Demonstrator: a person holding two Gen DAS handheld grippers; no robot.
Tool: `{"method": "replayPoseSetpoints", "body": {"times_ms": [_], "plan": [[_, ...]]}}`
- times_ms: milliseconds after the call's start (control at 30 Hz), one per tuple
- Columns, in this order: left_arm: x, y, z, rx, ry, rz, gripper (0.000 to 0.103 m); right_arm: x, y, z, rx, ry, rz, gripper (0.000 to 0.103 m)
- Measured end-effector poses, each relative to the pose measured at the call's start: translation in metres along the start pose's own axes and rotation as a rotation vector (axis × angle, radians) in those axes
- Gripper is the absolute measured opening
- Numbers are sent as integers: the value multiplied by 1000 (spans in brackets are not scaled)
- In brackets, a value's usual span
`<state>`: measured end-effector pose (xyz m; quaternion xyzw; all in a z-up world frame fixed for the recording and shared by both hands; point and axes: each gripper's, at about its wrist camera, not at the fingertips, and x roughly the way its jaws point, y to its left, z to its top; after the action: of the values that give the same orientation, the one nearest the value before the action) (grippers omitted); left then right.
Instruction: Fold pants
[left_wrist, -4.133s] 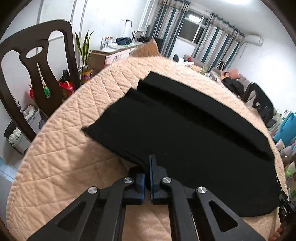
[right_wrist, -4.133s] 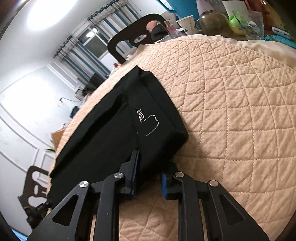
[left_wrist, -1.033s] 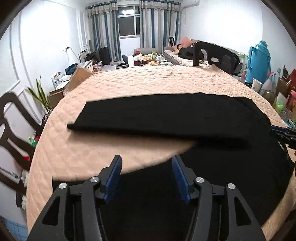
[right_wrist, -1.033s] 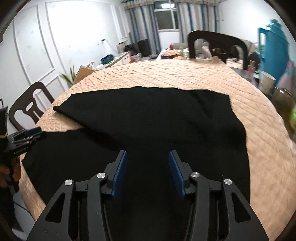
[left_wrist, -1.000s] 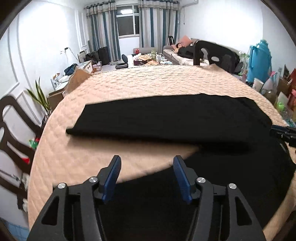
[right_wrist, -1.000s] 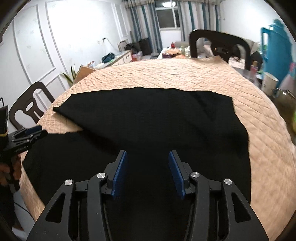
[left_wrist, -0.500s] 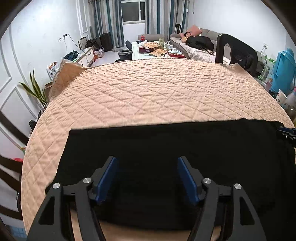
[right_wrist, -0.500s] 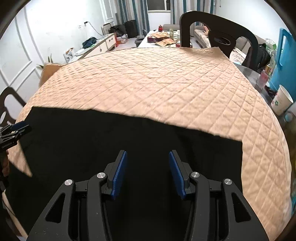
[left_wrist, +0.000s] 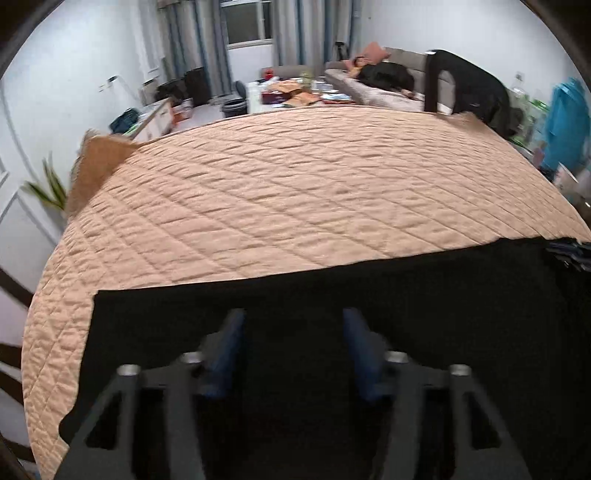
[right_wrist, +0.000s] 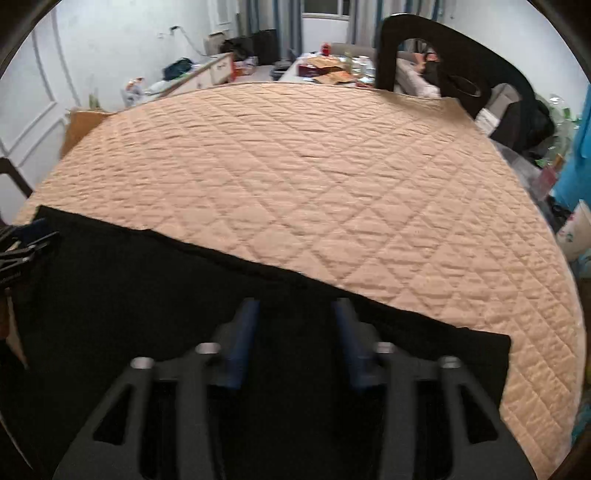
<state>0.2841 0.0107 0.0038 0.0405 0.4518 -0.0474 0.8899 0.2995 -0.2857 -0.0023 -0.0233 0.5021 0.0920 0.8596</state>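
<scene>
The black pants lie flat in a long band along the near side of the round table with the peach quilted cover. They also show in the right wrist view. My left gripper is open and empty above the pants' left part. My right gripper is open and empty above the pants' right part. Each gripper's tip shows at the edge of the other's view: the right gripper and the left gripper.
A dark wooden chair stands at the table's far right edge, with another chair in the left wrist view. Cups and clutter sit to the right. A cardboard box leans at the far left. The quilt lies bare beyond the pants.
Both grippers have let go of the pants and stand open. The pants went from two spread layers to a single folded band, and both views now tilt up over the bare quilt.
</scene>
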Motion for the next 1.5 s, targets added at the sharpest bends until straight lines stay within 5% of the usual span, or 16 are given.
{"method": "replayPoseSetpoints", "body": {"times_ms": [67, 167, 400, 733, 933, 1133, 1233, 1300, 1367, 1500], "plan": [[-5, -14, -2, 44, -5, -16, 4, -2, 7, -1, -18, 1, -23, 11], [-10, -23, -3, 58, 2, 23, 3, -7, 10, 0, -4, -11, -28, 9], [-64, -12, -19, -7, -89, -22, 3, -72, 15, -18, 8, -149, 27, 7], [-176, -18, -118, -50, -277, -102, 3, -167, 31, -125, 34, -339, 103, 7], [-179, -23, -193, -84, -204, -171, 3, -172, 35, -216, 130, -335, 185, 7], [-169, -13, -220, -143, -151, -207, 3, -143, 24, -257, 265, -234, 270, 16], [-182, -10, -219, -153, -184, -198, 7, -157, 23, -272, 306, -279, 302, 31], [-186, -10, -215, -147, -198, -180, 22, -165, 18, -277, 341, -310, 311, 45], [-185, -11, -202, -150, -213, -151, 40, -166, 10, -279, 384, -320, 324, 46], [-169, -15, -175, -154, -219, -102, 53, -163, -6, -286, 482, -318, 281, 49]]}}
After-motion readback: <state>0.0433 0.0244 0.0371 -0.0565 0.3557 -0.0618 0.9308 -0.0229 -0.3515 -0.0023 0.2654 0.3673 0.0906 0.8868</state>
